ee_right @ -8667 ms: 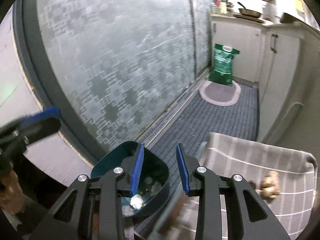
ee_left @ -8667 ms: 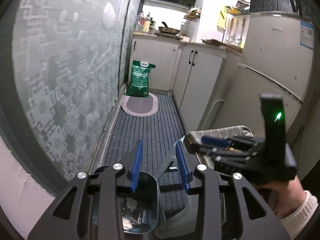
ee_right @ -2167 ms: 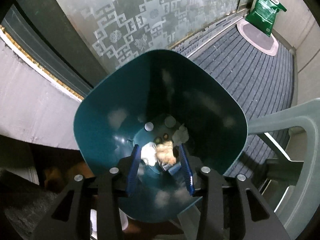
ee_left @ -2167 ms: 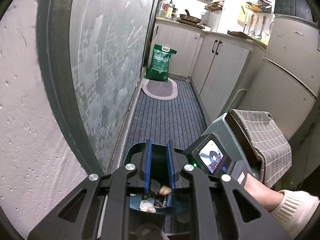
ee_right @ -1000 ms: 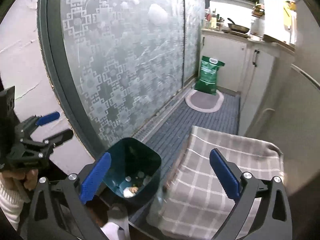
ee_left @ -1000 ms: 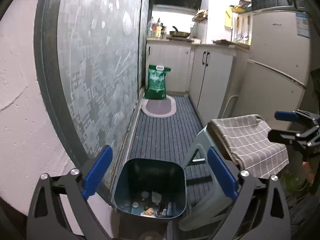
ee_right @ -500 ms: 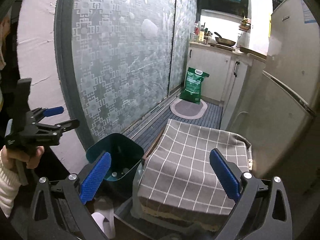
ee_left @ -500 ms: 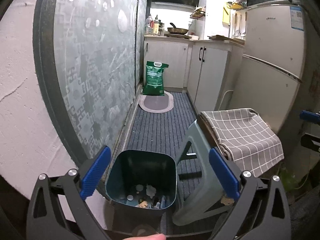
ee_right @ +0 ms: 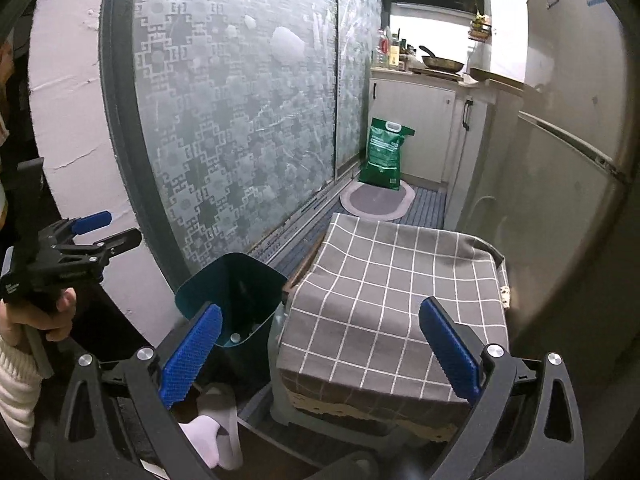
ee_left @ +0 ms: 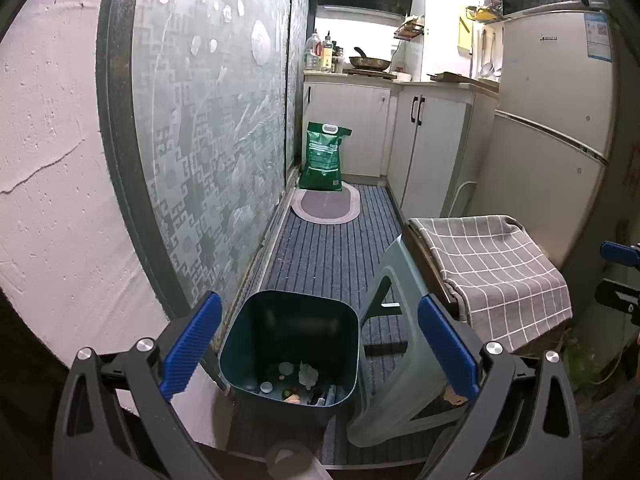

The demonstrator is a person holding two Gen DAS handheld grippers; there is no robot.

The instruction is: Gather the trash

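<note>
My left tongs [ee_left: 318, 352] stood spread wide with nothing between the blue pads [ee_left: 192, 346], and right below that gap sat the dark teal bin [ee_left: 288, 316], its mouth open toward me. On the bin's floor, just under the near rim, lay the trash [ee_left: 306, 374] — a crumpled white scrap, a few pale round bits and some darker pieces I could not make out. Just to the right of the bin, under my right-hand pad, a grey-green plastic stool [ee_left: 396, 312] leaned over, with the checked grey cloth [ee_left: 492, 264] draped across the thing beside it.

My right tongs [ee_right: 320, 354] were likewise spread wide and held nothing. Between their pads lay the same checked cloth [ee_right: 396, 288], bare on top; the bin [ee_right: 236, 284] stood off the left pad, tilted, touching the cloth's corner. Farther left, my other hand [ee_right: 42, 314] gripped the left tool, its pads apart.

Beyond the tongs, the striped dark mat [ee_left: 332, 252] ran along the frosted patterned glass door [ee_left: 208, 128] on the left. Past it lay a small oval rug [ee_left: 326, 204], then a green sack [ee_left: 325, 156] upright against the white cabinets [ee_left: 424, 140] — a pan [ee_left: 370, 63] on the counter above, and the fridge [ee_left: 556, 120] off to the right.
</note>
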